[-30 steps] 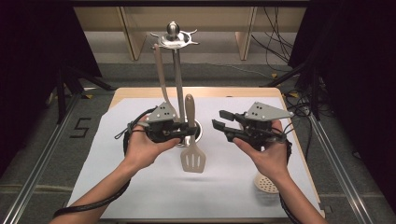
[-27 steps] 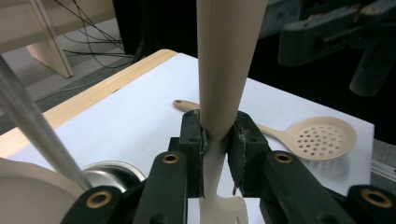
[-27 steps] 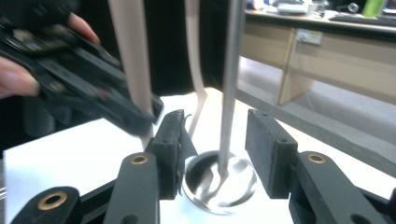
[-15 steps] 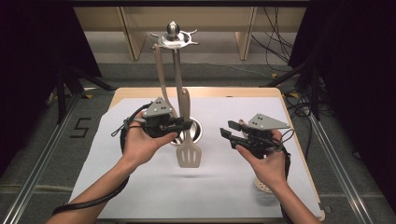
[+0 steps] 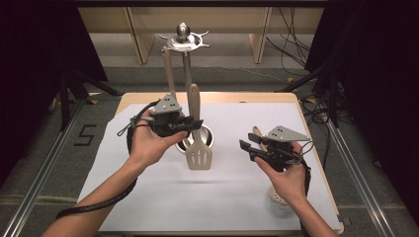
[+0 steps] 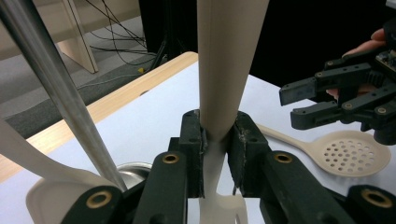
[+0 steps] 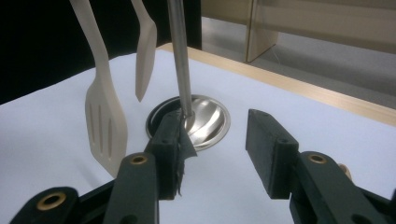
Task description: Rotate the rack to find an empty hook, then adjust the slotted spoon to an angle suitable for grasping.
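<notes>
Beige slotted spatula point(image 5: 198, 148) sits clamped by its handle in our left gripper point(image 6: 215, 140), jaws closed tight on both sides of the handle, blade hanging below the jaws and just off the white paper point(image 5: 222, 197). Right behind that gripper we see the steel rack pole point(image 5: 186, 69) rising from its round base point(image 7: 205, 119), with a second beige utensil point(image 5: 169, 74) hanging off the top ring just beside the pole. Our right gripper point(image 7: 217, 149) is wide open and holds nothing; it hovers above the paper, well apart from the left one. Just beneath and behind it lies a beige skimmer spoon point(image 6: 348, 154) flat on the paper, not touching the jaws.
</notes>
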